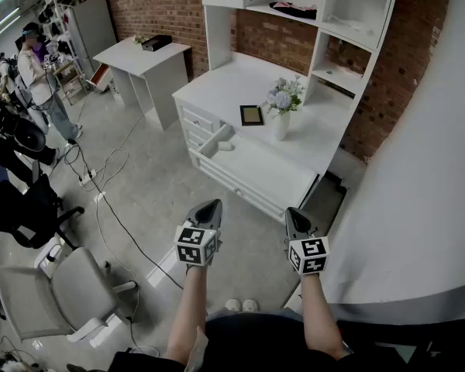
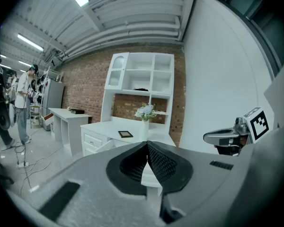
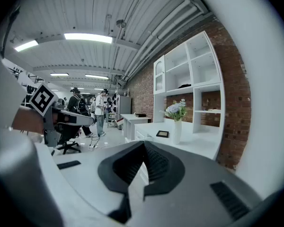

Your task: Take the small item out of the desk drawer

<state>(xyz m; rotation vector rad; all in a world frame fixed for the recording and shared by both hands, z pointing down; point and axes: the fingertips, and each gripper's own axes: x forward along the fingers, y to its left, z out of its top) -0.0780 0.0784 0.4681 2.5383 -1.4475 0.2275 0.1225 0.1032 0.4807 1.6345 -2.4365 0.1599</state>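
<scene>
A white desk (image 1: 310, 134) with a hutch stands against the brick wall. Its upper left drawer (image 1: 215, 140) is pulled out at an angle. A small white item (image 1: 225, 146) lies at the drawer's open end. Both grippers hover above the floor, well short of the desk. My left gripper (image 1: 215, 203) is shut with nothing in it, and my right gripper (image 1: 292, 211) beside it also looks shut and empty. In the left gripper view the jaws (image 2: 147, 144) meet, pointing toward the desk (image 2: 109, 126). In the right gripper view the jaws (image 3: 143, 144) touch at the tip.
On the desktop are a small picture frame (image 1: 251, 115) and a vase of flowers (image 1: 282, 103). A second white table (image 1: 143, 56) stands at back left. Office chairs (image 1: 66, 285), floor cables (image 1: 112, 208) and a person (image 1: 39, 72) are left. A curved white wall (image 1: 426, 169) is close on the right.
</scene>
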